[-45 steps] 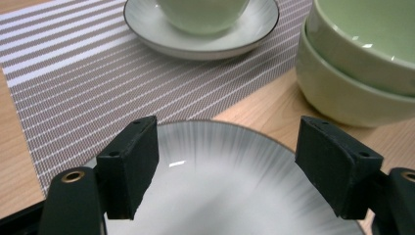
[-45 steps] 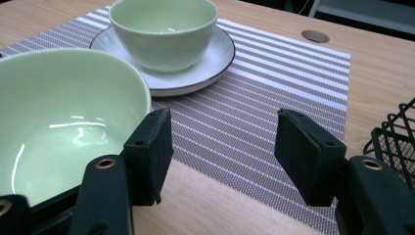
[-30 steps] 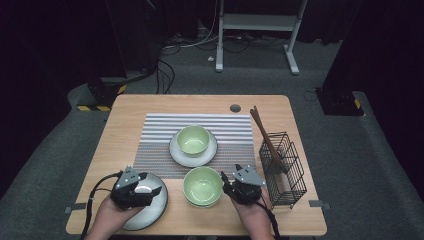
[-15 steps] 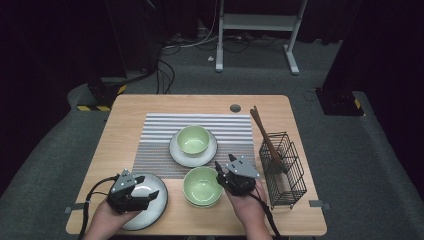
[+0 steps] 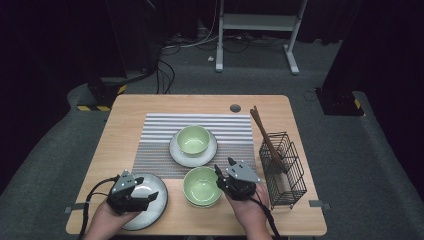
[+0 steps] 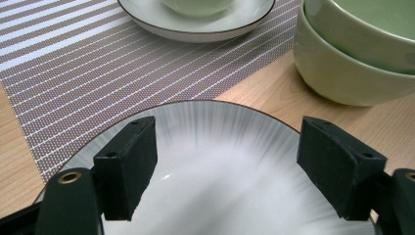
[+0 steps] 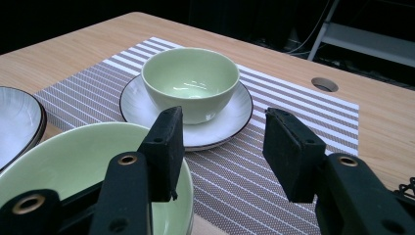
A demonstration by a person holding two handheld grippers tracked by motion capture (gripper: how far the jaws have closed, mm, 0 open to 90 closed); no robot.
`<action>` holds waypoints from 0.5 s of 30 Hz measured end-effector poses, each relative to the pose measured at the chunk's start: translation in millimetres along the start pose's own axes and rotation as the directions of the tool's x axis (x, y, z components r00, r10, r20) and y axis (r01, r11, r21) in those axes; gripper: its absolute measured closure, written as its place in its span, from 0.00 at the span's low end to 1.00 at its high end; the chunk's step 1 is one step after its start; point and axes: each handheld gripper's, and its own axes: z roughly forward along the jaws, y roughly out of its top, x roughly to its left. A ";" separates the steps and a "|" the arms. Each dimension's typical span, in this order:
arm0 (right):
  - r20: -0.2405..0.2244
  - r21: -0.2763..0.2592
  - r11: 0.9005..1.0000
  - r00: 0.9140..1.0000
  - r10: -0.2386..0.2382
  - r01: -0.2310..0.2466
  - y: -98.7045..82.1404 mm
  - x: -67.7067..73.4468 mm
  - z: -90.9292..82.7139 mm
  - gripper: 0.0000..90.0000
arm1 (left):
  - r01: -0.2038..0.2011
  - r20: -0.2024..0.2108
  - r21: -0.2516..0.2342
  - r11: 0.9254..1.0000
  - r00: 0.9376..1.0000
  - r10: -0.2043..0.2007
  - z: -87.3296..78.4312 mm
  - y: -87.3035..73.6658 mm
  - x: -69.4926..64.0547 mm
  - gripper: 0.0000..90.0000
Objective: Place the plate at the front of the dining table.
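Left to right across the table [image 5: 130, 115]. The left gripper [image 5: 145, 196] hovers over a white plate [image 5: 150, 192] at the near left edge; in the left gripper view its jaws stand wide apart above the plate's face [image 6: 220, 161], with nothing between them. The plate is pale, streaked with fine radial grey lines, and has a thin dark rim.

Just to its right sits a stack of green bowls [image 5: 201, 186], one nested in the other, resting on the bare wood just in front of the striped placemat [image 5: 160, 135]. The bowls are light green, glossy and rounded, with smooth unmarked walls [image 6: 342, 73].

The right gripper [image 5: 220, 176] is at the stack's right rim. Its jaws have just been closing but remain apart; one finger [image 7: 164, 147] lies inside the rim of the top bowl [image 7: 73, 166], the other outside, and no pad is seen pressing on it.

Behind, on the placemat, another green bowl [image 5: 193, 139] stands on a second white plate [image 5: 176, 150]. At far right a wire basket [image 5: 285, 170] holds brown chopsticks [image 5: 264, 135].
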 end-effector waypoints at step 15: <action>0.023 -0.060 0.998 1.000 0.016 -0.014 10.3 -1.7 -17.9 0.55 | -0.003 0.025 0.007 1.000 1.000 0.003 0.7 0.2 -2.6 0.26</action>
